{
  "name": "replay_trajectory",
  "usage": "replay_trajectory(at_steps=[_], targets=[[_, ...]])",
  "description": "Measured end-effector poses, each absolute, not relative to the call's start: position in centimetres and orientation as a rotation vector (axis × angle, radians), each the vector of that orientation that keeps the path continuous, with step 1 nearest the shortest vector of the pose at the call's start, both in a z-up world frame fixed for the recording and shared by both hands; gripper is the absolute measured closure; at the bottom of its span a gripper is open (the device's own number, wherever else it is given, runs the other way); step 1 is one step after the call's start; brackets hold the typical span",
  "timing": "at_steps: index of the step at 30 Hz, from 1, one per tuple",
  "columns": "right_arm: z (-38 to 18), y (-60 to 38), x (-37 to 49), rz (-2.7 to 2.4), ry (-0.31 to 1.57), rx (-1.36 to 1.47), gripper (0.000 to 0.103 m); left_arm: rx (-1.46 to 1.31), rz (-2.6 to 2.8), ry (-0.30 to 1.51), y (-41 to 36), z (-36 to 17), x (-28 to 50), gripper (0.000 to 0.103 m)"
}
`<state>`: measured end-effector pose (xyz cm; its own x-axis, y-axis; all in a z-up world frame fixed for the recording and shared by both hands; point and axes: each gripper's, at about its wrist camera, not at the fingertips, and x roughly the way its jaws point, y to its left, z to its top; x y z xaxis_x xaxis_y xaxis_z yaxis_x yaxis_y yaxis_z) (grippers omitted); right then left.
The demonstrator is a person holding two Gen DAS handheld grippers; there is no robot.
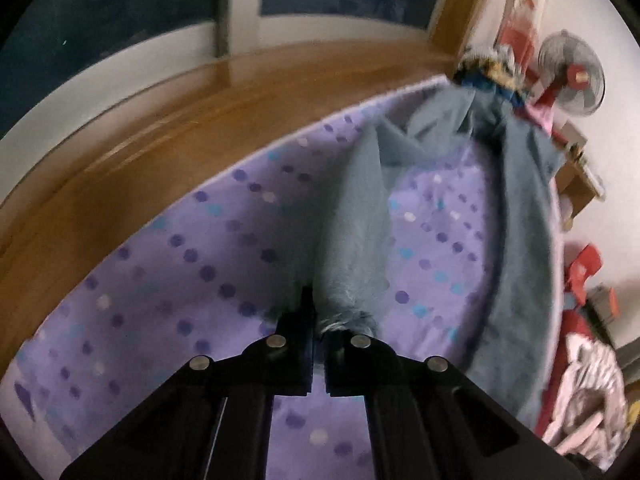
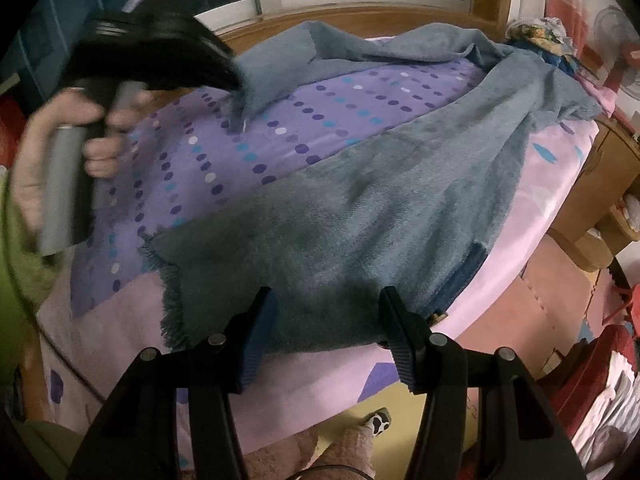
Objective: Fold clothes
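A long grey-blue fringed scarf [image 2: 360,208] lies in a U shape on the purple dotted bedsheet [image 2: 248,148]. My left gripper [image 1: 318,320] is shut on one fringed end of the scarf [image 1: 352,248] and holds it just above the sheet; it also shows in the right wrist view [image 2: 236,92], blurred, at upper left. My right gripper [image 2: 326,300] is open, its jaws wide apart over the near end of the scarf at the bed's front edge, holding nothing.
A wooden bed frame [image 1: 160,120] and a window run along the far side. A patterned bundle [image 2: 536,34] sits at the far corner. A fan [image 1: 572,76], wooden furniture [image 2: 616,184] and piled clothes [image 1: 588,392] stand right of the bed. My foot [image 2: 360,436] is below the bed edge.
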<state>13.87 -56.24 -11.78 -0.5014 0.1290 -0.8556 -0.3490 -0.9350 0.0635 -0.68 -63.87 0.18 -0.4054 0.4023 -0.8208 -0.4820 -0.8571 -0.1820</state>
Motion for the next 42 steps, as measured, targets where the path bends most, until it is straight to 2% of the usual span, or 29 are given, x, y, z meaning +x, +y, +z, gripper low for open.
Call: replay_trajectory(at_steps=[10,21,24,27,28,30,34,37,42], targets=[[-10.8,-56.9,14.5,2.523,0.330,-1.345,0.049,-1.320,2.302,0.115,-69.3,1.3,3.5,0.103],[-10.3,-59.3,13.9,2.598,0.302,-1.380,0.049,-1.442,2.267,0.066,-74.1,-1.2,6.0,0.103],[-9.7,-60.2,13.6,2.623,0.273,-1.371,0.049,-1.465,2.237,0.078,-73.9,-1.9,6.4,0.096],[-8.3,-61.1,12.8,2.666,0.241,-1.353,0.049,-1.476,2.233,0.091,-73.5,-2.2,6.3,0.094],[-7.8,-61.4,12.5,2.680,0.230,-1.345,0.048,-1.472,2.232,0.094,-73.4,-2.2,6.2,0.094],[-7.1,-61.7,11.8,2.699,0.194,-1.312,0.037,-1.453,2.229,0.098,-73.0,-2.1,5.9,0.094],[-7.6,-60.4,9.4,2.656,0.163,-1.332,0.035,-1.413,2.228,0.140,-72.0,-1.9,4.6,0.093],[-8.1,-58.9,7.3,2.640,0.188,-1.334,0.035,-1.417,2.226,0.122,-71.8,-2.2,3.4,0.090],[-8.9,-57.1,3.1,2.655,0.406,-1.385,0.035,-1.433,2.217,0.082,-71.7,-2.7,1.3,0.089]])
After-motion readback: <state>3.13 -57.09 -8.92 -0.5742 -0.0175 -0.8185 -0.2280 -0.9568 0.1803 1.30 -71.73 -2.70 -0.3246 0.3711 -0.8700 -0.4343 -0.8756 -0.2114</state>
